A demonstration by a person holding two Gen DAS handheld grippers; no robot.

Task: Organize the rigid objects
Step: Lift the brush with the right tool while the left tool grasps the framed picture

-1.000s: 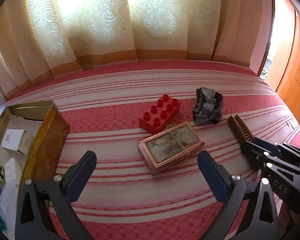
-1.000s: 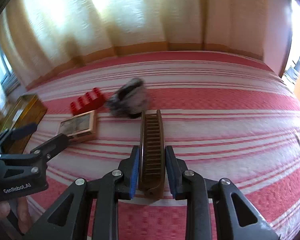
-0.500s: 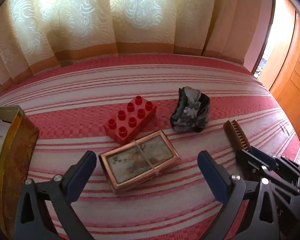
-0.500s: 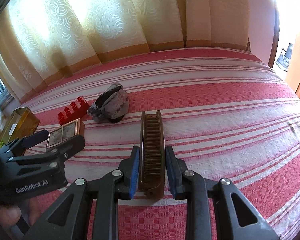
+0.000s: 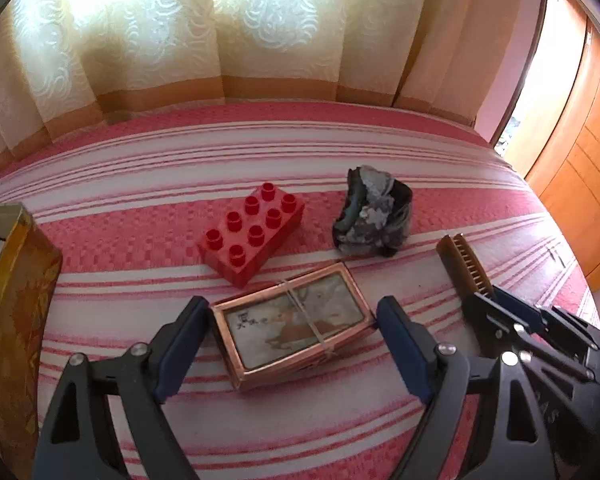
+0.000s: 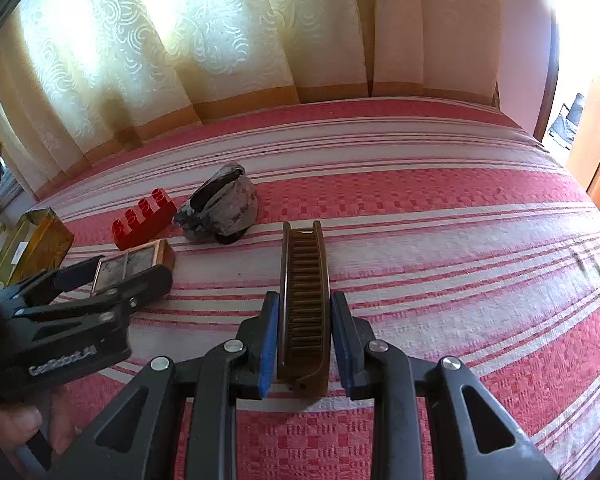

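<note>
The left gripper (image 5: 293, 322) fingers were closing around the copper-framed box (image 5: 294, 322), not yet pressing; beside it, the right gripper (image 6: 303, 332) fingers clamped the brown comb (image 6: 305, 300).

I list a copper-edged flat box (image 5: 294, 322) bound with a rubber band, lying flat on the striped cover between my left pads. Just behind it lies a red eight-stud brick (image 5: 252, 232), studs up, and to its right a crumpled grey-black bundle (image 5: 374, 214). A brown toothed comb (image 6: 304, 304) stands on edge, clamped between my right pads.
</note>
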